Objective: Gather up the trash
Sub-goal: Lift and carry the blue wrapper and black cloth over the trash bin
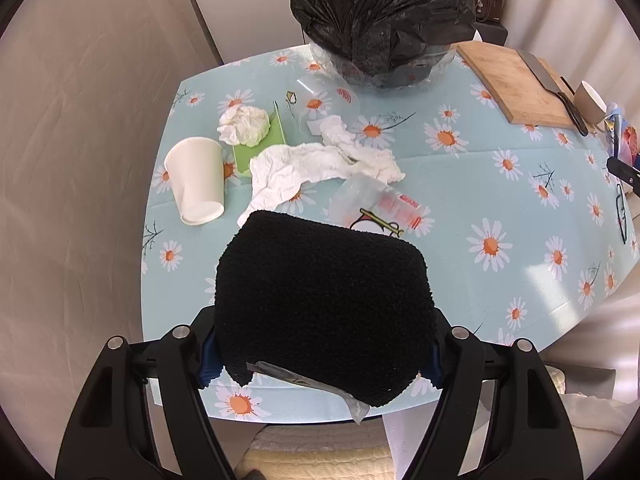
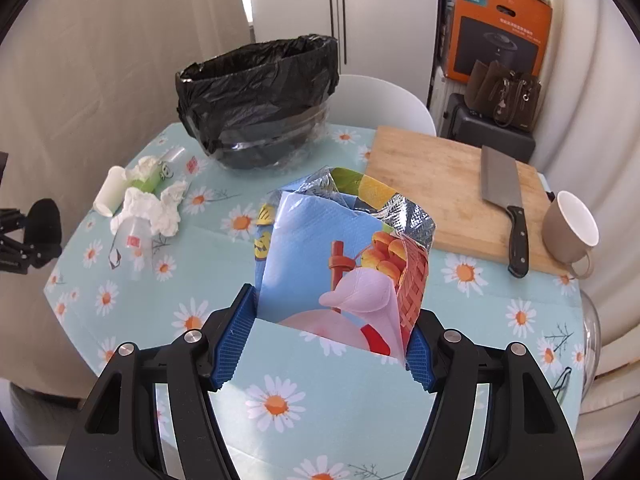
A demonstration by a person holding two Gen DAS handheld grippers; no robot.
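My left gripper (image 1: 322,360) is shut on a black fuzzy cloth (image 1: 320,296), held over the table's near edge; it also shows in the right wrist view (image 2: 42,224). My right gripper (image 2: 334,340) is shut on a colourful foil snack bag (image 2: 340,248), held above the table. The bin with a black bag (image 1: 380,20) (image 2: 260,100) stands at the far side. Trash lies on the table: a white paper cup (image 1: 196,180) (image 2: 110,192), crumpled tissues (image 1: 320,160) (image 2: 152,204), a clear plastic cup (image 1: 376,204) (image 2: 136,240) and a green card (image 1: 260,144).
A wooden cutting board (image 2: 440,188) (image 1: 516,84) with a cleaver (image 2: 504,200) lies at the right, a beige mug (image 2: 572,232) beside it. The table (image 2: 340,400) has a daisy-print cloth. A white chair (image 2: 380,100), an orange box (image 2: 500,28) and a brown handbag (image 2: 508,96) stand beyond.
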